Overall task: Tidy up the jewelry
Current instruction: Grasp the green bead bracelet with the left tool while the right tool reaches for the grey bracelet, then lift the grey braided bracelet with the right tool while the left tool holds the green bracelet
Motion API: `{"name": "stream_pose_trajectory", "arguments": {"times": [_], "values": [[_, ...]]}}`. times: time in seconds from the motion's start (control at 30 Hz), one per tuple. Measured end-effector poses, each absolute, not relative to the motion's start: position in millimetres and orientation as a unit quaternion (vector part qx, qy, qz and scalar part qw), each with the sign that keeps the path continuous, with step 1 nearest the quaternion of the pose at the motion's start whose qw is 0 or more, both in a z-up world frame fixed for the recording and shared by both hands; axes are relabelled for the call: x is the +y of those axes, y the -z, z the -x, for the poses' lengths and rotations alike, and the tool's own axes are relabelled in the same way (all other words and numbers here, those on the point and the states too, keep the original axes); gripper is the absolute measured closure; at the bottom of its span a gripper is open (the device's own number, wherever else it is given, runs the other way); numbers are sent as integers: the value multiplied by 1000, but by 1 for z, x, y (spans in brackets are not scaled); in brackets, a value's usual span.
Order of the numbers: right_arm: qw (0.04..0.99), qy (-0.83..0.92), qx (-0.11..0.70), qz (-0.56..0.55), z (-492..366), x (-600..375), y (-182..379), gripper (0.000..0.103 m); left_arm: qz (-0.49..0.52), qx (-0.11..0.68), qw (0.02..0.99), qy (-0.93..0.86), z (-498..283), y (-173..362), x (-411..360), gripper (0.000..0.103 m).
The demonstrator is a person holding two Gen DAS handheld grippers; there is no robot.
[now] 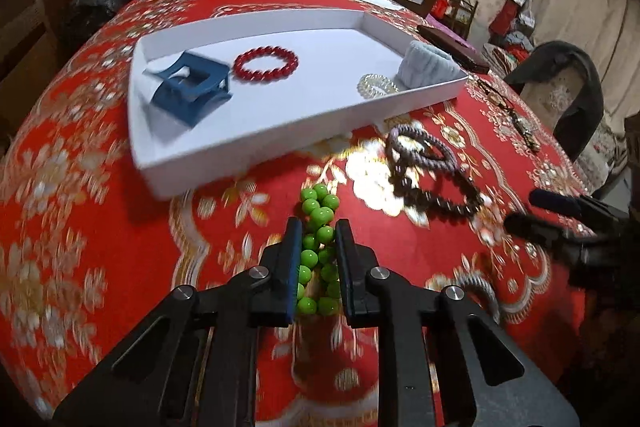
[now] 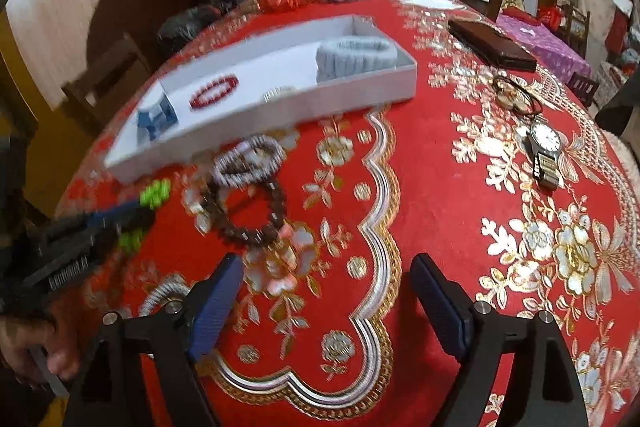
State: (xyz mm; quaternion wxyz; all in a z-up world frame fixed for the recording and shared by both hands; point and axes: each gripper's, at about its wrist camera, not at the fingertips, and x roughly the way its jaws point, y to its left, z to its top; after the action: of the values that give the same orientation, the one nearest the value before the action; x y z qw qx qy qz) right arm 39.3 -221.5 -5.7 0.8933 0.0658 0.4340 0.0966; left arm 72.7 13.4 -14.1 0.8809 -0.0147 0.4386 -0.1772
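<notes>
Red floral cloth covers the bench, with a white tray toward its far edge. Nearer, the left gripper jaws seem closed on the green bead bracelet; the right gripper jaws gape wide, empty, above bare cloth

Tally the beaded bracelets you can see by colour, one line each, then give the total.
Red: 1, the red bracelet inside the white tray.
Green: 1, the green bracelet between the fingers of the left gripper.
Lilac: 1, the lilac bracelet on the tablecloth.
Dark brown: 1, the dark brown bracelet beside it.
Total: 4
</notes>
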Motion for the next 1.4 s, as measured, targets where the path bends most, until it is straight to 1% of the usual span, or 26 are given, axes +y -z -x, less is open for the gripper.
{"name": "stream_pose_trajectory", "arguments": {"times": [0.07,0.1,0.13,0.23,0.4,0.47,0.5,0.53,0.57,0.67,0.7,0.73,0.83,0.87,0.9,1.17,1.27,1.33,1.4], "values": [[900,-119,413,-77,-41,-220,-2,29,27,438,882,172,-66,14,20,88],[900,-134,406,-81,-44,-218,-4,39,31,434,885,168,-61,15,22,88],[899,-152,402,-83,-50,-213,-5,45,29,428,888,165,-57,15,22,88],[896,-186,394,-82,-68,-200,-5,52,10,423,893,152,-54,15,16,88],[904,-172,380,-95,-93,-197,-4,52,29,425,891,160,-56,16,22,88],[898,-167,394,-99,-103,-198,2,59,27,424,891,159,-57,16,23,88],[892,-172,407,-94,-106,-195,7,68,28,424,891,160,-56,16,25,88],[883,-178,426,-85,-108,-191,13,72,29,424,891,160,-56,16,25,88],[882,-179,431,-72,-107,-187,18,72,29,425,891,161,-56,16,25,88],[883,-183,428,-56,-106,-183,21,80,27,424,891,160,-56,16,24,88],[881,-187,429,-62,-107,-184,23,86,27,424,891,160,-56,16,24,88],[882,-186,427,-64,-108,-185,24,89,28,424,891,160,-56,16,24,88],[891,-184,408,-71,-104,-190,21,89,29,424,891,161,-56,16,23,88],[892,-184,406,-72,-103,-191,21,90,30,424,891,161,-55,16,23,88],[891,-187,406,-78,-102,-193,21,95,29,424,891,161,-55,16,23,88],[901,-181,385,-88,-89,-200,2,95,29,424,891,161,-55,16,24,88],[892,-188,399,-96,-97,-198,7,87,30,424,891,161,-55,16,23,88],[892,-183,407,-78,-100,-191,11,74,29,424,891,160,-55,16,23,88],[887,-188,417,-65,-101,-185,16,72,30,424,891,161,-55,16,23,88]]}}
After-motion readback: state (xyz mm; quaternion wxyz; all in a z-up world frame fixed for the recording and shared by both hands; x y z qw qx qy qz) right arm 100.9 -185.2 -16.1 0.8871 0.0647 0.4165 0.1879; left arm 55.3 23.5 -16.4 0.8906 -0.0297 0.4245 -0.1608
